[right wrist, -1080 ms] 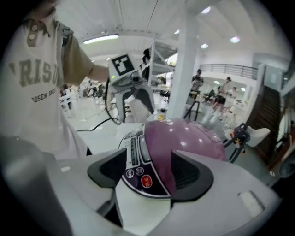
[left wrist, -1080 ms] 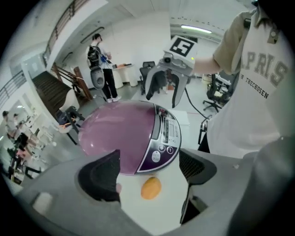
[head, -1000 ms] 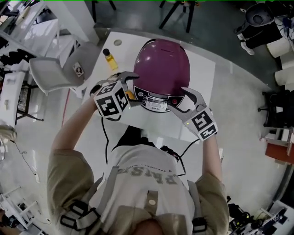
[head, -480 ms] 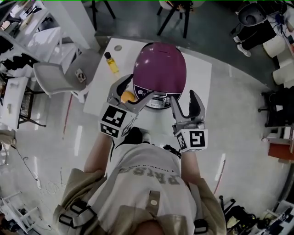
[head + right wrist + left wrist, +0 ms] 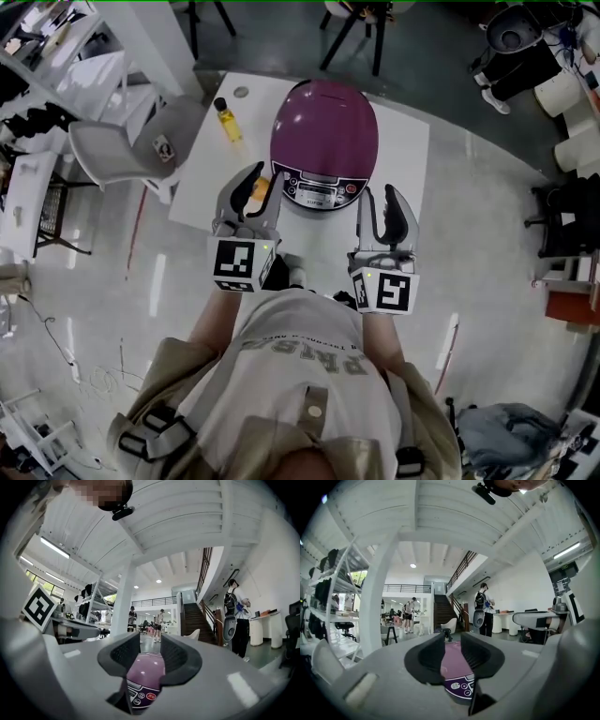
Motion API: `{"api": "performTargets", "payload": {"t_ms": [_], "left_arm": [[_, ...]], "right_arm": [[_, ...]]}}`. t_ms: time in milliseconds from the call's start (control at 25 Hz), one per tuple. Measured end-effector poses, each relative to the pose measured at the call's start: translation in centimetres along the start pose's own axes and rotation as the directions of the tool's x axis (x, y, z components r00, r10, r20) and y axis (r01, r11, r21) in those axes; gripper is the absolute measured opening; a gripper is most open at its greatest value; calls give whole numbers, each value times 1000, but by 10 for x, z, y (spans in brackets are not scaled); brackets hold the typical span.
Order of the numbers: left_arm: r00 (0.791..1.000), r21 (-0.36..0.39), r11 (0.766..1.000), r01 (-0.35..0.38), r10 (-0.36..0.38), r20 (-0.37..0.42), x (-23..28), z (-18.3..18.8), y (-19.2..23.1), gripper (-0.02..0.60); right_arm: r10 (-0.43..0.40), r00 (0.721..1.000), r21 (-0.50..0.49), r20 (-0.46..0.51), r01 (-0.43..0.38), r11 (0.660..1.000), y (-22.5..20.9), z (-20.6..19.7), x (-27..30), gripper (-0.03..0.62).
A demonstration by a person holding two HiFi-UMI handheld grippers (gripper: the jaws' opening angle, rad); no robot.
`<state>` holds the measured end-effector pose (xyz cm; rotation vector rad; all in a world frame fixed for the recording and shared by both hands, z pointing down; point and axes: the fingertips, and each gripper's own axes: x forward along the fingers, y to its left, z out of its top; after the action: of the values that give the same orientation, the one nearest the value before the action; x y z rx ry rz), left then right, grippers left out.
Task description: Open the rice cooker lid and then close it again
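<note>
The purple rice cooker [image 5: 323, 131] stands on the white table [image 5: 405, 150] with its lid down and its control panel [image 5: 319, 190] facing me. My left gripper [image 5: 259, 184] hovers off the cooker's front left, apart from it. My right gripper [image 5: 379, 199] hovers off the front right. Both sets of jaws have just been closing and now stand narrow, with a gap and nothing between them. In the left gripper view the cooker [image 5: 457, 667] shows through the gripper's [image 5: 452, 641] gap. In the right gripper view the cooker [image 5: 145, 672] likewise shows through the gripper's [image 5: 149, 641] gap.
A small bottle of yellow liquid [image 5: 225, 120] stands at the table's left side, and a small orange object [image 5: 263, 187] lies just behind my left gripper. A white chair [image 5: 112, 150] stands left of the table. Black stool legs [image 5: 352, 37] are beyond the far edge.
Both grippers left the sides of the cooker's front panel, rose and drew back toward me. Their jaws narrowed. The lid stays down.
</note>
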<state>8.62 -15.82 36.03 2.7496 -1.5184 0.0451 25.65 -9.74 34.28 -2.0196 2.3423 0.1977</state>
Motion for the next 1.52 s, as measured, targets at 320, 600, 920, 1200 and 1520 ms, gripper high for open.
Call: {"api": "performTargets", "payload": {"t_ms": [320,600,920,1200,1520], "left_arm": [[987,12,996,-93,90,130,-25,21,14,12],[977,22,990,-137,132,166,-36,28,22,12],[967,54,990,-130,115,228,-33,43,16,12],[966,51,991,-127,112,232,-34,42,19,12],[967,58,989,-133,116,226,-33,41,22,12]], "right_arm": [[-8,1000,-56,7,9,998,2,4,-9,50],[-23,1000,-62,4,23,998,2,1,-12,3],[-30,998,-76,47,34,997,4,10,-7,3],[-21,996,-131,88,32,991,10,20,-5,0],[-16,997,-140,70,26,990,11,17,0,0]]}}
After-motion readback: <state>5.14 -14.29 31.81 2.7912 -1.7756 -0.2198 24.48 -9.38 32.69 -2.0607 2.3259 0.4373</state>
